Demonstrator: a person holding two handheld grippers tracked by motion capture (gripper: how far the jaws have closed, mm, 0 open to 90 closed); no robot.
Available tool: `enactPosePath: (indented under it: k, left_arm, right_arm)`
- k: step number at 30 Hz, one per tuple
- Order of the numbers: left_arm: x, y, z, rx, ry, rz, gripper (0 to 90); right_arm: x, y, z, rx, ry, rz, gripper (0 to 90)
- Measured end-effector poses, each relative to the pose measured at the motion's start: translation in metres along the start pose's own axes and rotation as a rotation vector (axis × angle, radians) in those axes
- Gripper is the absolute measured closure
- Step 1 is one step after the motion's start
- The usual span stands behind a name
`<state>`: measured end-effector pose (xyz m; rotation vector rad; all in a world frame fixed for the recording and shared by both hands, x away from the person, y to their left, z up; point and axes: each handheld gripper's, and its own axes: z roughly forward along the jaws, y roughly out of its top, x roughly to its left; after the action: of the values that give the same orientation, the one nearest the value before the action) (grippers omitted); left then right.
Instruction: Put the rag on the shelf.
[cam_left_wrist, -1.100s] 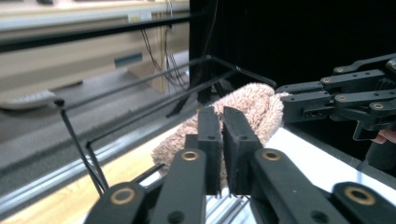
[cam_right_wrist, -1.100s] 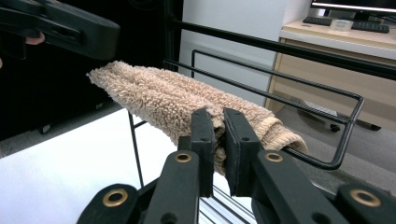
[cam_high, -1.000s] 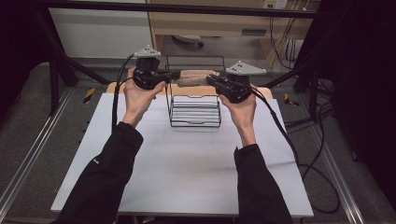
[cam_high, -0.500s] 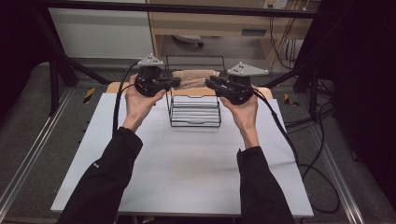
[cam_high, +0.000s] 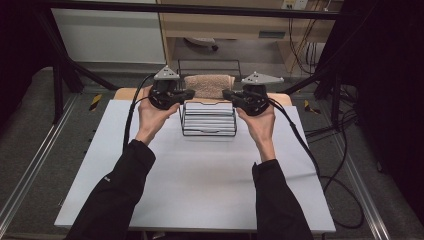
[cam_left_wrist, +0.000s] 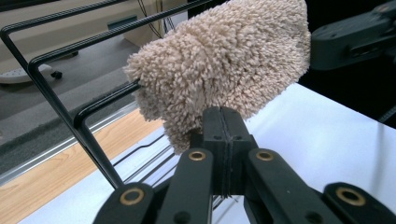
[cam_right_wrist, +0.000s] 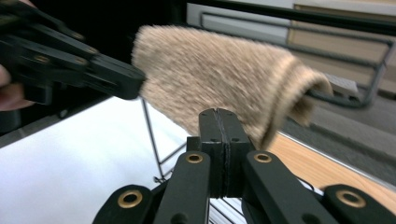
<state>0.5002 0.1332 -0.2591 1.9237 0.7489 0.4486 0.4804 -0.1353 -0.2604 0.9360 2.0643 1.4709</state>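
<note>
Both grippers hold the fluffy beige rolled towel (cam_high: 209, 85) above the black wire rack (cam_high: 209, 119); left gripper (cam_high: 189, 93) fingers clamp one end; right gripper (cam_high: 227, 94) fingers pinch the other.

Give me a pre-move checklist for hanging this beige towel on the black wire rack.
1. Left claw clamped on the fluffy beige towel: ok, jaws shut at its lower edge.
2. Right claw clamped on the towel: ok, jaws shut at its edge.
3. Towel held between both claws over the black wire rack: ok.
4. Towel draped on a rack bar: cannot tell.
5. Rack standing upright on the white table: ok.
6. Table bare in front of the rack: ok.
</note>
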Motion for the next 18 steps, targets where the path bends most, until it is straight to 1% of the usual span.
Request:
enactPosePath:
  k: [4,6,9,14,15,18]
  left_arm:
    - [0.001,-0.002,0.003,-0.005,0.005,-0.007,89.7]
    - [0.002,-0.003,0.003,-0.011,0.005,-0.014,89.3]
    - [0.002,-0.004,0.002,-0.014,0.001,-0.017,87.8]
    - [0.003,-0.007,-0.007,-0.015,0.004,-0.022,81.7]
    - [0.003,-0.007,-0.01,-0.018,0.003,-0.027,79.7]
    - [0.003,-0.011,-0.017,-0.005,0.014,-0.021,72.1]
  right_arm:
    - [-0.006,-0.007,0.006,0.006,-0.025,0.019,90.0]
    - [-0.008,-0.009,0.009,0.001,-0.031,0.018,89.7]
    - [-0.007,-0.01,0.008,-0.01,-0.026,0.011,87.6]
    - [-0.004,-0.009,-0.003,-0.032,-0.015,0.009,79.8]
    - [-0.003,-0.009,-0.005,-0.032,-0.013,0.007,77.4]
    - [-0.002,-0.01,-0.014,-0.029,-0.007,0.001,70.3]
